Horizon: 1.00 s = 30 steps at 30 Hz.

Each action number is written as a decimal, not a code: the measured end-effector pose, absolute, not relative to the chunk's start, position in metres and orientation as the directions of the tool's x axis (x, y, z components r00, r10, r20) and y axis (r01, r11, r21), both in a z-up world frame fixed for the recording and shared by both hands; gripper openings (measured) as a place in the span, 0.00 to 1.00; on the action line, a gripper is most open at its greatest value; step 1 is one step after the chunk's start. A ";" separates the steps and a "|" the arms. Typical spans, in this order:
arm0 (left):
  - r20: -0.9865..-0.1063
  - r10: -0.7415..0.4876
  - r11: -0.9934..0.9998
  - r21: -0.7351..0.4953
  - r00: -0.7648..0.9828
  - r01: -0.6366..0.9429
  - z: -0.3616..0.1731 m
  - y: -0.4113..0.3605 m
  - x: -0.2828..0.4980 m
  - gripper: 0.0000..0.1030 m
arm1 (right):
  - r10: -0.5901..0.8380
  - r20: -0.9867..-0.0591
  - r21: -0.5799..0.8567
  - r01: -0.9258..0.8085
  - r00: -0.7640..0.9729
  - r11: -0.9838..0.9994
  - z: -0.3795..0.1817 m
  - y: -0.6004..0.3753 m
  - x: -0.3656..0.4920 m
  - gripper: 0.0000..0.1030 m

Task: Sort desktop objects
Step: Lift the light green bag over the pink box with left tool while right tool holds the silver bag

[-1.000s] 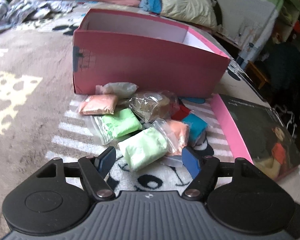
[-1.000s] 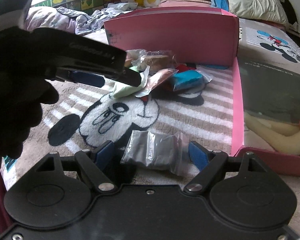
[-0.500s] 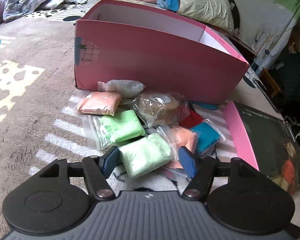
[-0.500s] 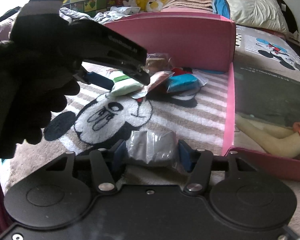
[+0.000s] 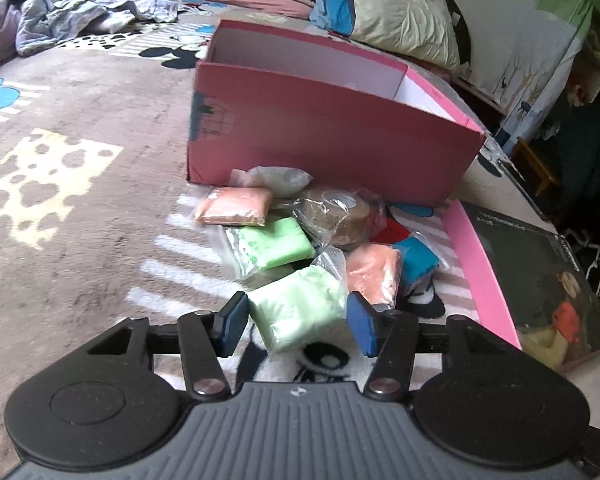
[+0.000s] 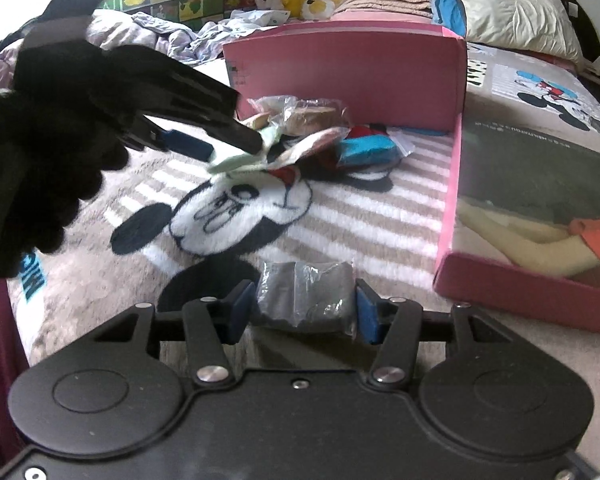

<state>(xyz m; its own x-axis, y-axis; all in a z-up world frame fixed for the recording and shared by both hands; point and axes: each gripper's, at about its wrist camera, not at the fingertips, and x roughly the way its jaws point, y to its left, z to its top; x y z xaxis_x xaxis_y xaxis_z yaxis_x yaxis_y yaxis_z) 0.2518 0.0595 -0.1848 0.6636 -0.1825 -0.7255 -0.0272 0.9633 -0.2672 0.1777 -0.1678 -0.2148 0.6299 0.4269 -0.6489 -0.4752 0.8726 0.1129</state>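
My left gripper [image 5: 296,322] is shut on a pale green clay bag [image 5: 300,308] and holds it just above the pile of bagged clay: another green bag [image 5: 270,244], an orange bag [image 5: 234,210], a brown bag [image 5: 338,218], a peach bag [image 5: 374,272] and a blue bag [image 5: 418,262]. The open pink box [image 5: 332,140] stands behind the pile. My right gripper [image 6: 306,312] is shut on a grey clay bag [image 6: 306,294], lifted off the rug. The left gripper [image 6: 188,120] shows in the right wrist view, holding the green bag [image 6: 240,160].
The pink box lid [image 5: 480,264] lies at the right with a dark picture inside; it also shows in the right wrist view [image 6: 448,216]. A Mickey Mouse rug [image 6: 236,216] covers the floor. Bedding and pillows [image 5: 396,12] lie behind the box.
My left gripper closed on the pale green bag and lifted it. My right gripper closed on the grey bag and raised it off the rug.
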 end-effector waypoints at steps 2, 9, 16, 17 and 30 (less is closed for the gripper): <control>-0.717 -0.180 0.964 -0.264 0.673 -0.024 -0.177 0.062 0.247 0.52 | 0.427 -0.648 0.110 -0.478 0.630 0.872 -0.216 -0.169 0.176 0.51; -0.668 -0.181 0.967 -0.254 0.722 0.008 -0.139 0.064 0.244 0.52 | 0.430 -0.643 0.101 -0.486 0.634 0.868 -0.220 -0.171 0.168 0.51; -0.617 -0.172 0.974 -0.222 0.768 0.039 -0.107 0.064 0.267 0.52 | 0.433 -0.631 0.097 -0.489 0.644 0.867 -0.222 -0.172 0.167 0.51; -0.612 -0.170 0.975 -0.219 0.772 0.041 -0.103 0.064 0.273 0.52 | 0.433 -0.630 0.095 -0.489 0.645 0.867 -0.223 -0.172 0.167 0.51; -0.572 -0.149 0.984 -0.165 0.807 0.064 -0.076 0.057 0.349 0.52 | 0.445 -0.618 0.102 -0.495 0.648 0.863 -0.226 -0.174 0.166 0.51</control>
<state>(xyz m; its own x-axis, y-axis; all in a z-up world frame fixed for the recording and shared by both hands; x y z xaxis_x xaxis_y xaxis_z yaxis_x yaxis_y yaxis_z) 0.3494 0.0571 -0.0758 0.8070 -0.1486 -0.5716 0.0641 0.9841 -0.1654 0.1664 -0.1739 -0.2262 0.6480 0.4447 -0.6183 -0.4945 0.8631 0.1025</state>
